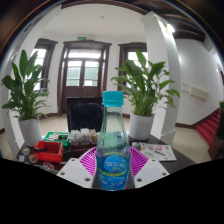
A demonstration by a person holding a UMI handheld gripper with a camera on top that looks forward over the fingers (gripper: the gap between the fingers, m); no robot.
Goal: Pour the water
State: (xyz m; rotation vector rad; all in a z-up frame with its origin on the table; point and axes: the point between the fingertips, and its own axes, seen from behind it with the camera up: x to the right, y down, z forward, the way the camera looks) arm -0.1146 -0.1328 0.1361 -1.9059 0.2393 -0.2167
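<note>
1. Water bottle (113, 143), clear plastic with a blue cap still in place, is seen standing upright between the fingers of the gripper (113, 170), near the front of a cluttered table (172, 153).
2. No water appears to have been poured; a receiving vessel cannot be made out, and uncapping and tipping are judged still to come.
3. The bottle is flanked closely by the pink pads (90, 160); whether it is clenched cannot be told.
4. The gripper is held level, facing far doors (84, 72), with potted plants (146, 90) left and right.
</note>
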